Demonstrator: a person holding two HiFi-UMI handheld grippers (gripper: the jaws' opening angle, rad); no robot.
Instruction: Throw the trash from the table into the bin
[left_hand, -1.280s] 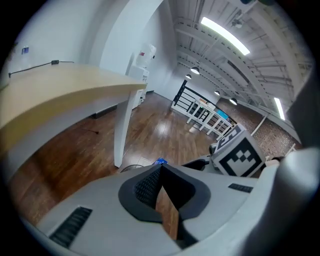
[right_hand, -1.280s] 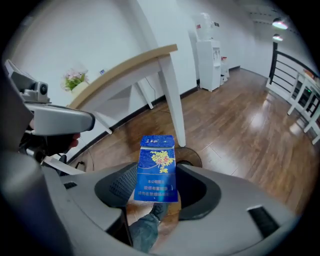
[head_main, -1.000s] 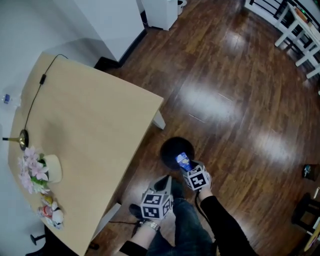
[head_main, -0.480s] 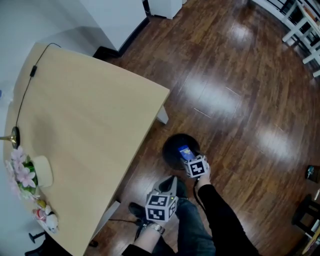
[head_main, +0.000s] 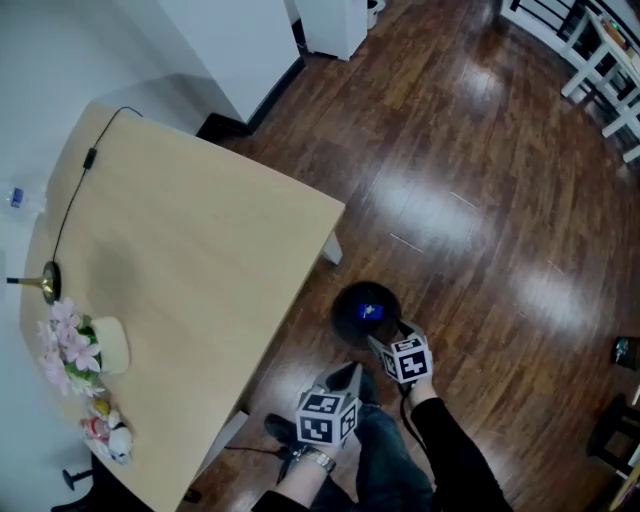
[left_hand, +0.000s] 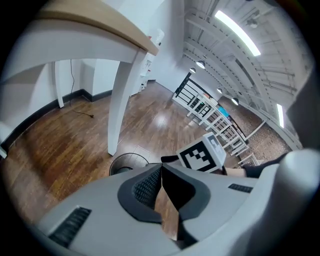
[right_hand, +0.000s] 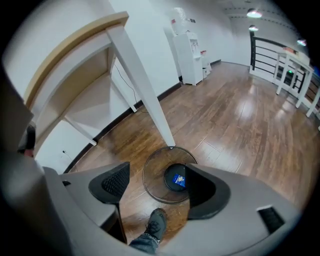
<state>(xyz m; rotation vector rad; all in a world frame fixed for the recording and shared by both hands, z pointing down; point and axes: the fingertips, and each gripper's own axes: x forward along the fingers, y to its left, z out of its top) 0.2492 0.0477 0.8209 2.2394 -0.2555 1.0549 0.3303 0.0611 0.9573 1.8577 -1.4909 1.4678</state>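
Observation:
A black wire bin stands on the wood floor by the table's corner. A small blue packet lies on its bottom. My right gripper hangs over the bin's near rim. In the right gripper view its jaws are opening wide, nothing is between them, and the blue packet shows far below inside the bin. My left gripper is beside it, nearer the person, and shut. In the left gripper view its tips meet, with the bin beyond them.
The wooden table at the left carries pink flowers, a cream cup, a cable and small figures. One white table leg stands next to the bin. A dark shoe is just below the bin. White railings are at the far right.
The blue packet, earlier at the right gripper's jaws above the bin, now lies inside the bin. The right jaws have spread. Both grippers have drawn slightly back toward the person.

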